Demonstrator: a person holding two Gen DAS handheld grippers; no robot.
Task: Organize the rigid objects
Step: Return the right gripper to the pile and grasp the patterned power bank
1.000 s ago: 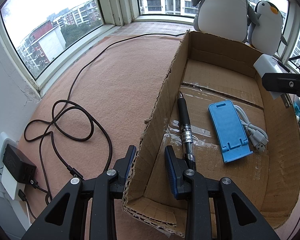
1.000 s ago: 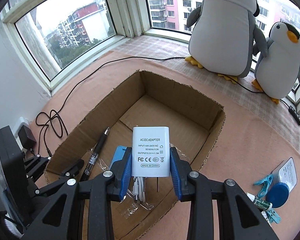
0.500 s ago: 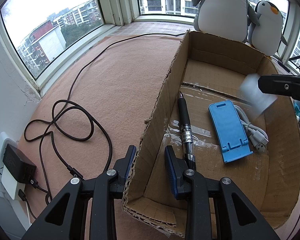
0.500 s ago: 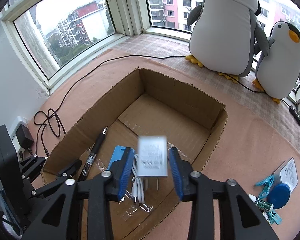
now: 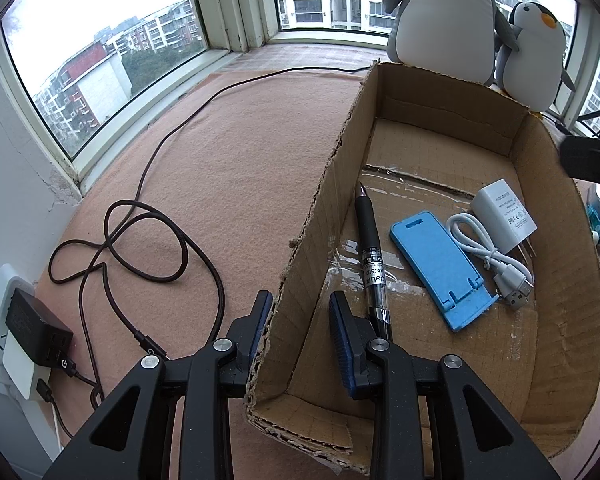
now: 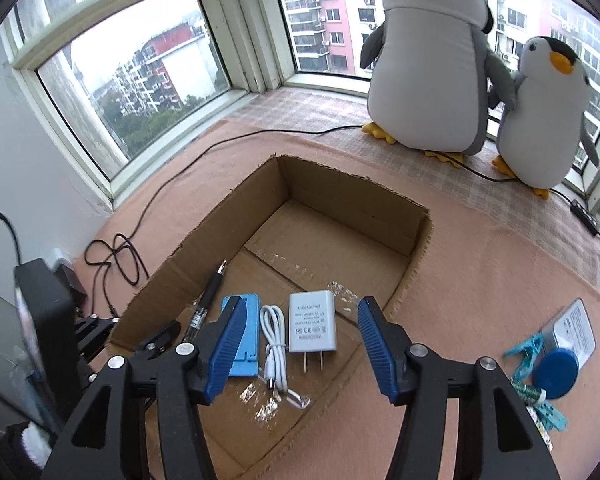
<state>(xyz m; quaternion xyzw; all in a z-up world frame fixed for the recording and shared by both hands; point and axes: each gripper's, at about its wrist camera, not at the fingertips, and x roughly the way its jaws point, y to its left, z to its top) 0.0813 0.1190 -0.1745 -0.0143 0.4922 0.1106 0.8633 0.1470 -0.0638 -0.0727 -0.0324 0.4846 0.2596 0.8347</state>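
Left gripper [image 5: 300, 312] clamped on the box [image 5: 324, 184] near wall, one pad outside, one inside. Right gripper [image 6: 302, 344] above the box, jaws opening, nothing between them. Adapter [image 6: 312, 327] lies flat on the box floor, prongs toward the camera, just beside the white cable [image 6: 274, 344]. Blue stand [image 6: 245, 344] and pen [image 6: 208, 300] lie further left

A peach-coloured blanket [image 6: 480, 264] covers the window ledge. Directly on it lie an open cardboard box [image 6: 332, 196], a coiled dark cable [image 5: 140, 240], two plush penguins [image 6: 428, 60] by the window, and a blue clip [image 6: 526, 354] beside a round blue cap [image 6: 556, 368].
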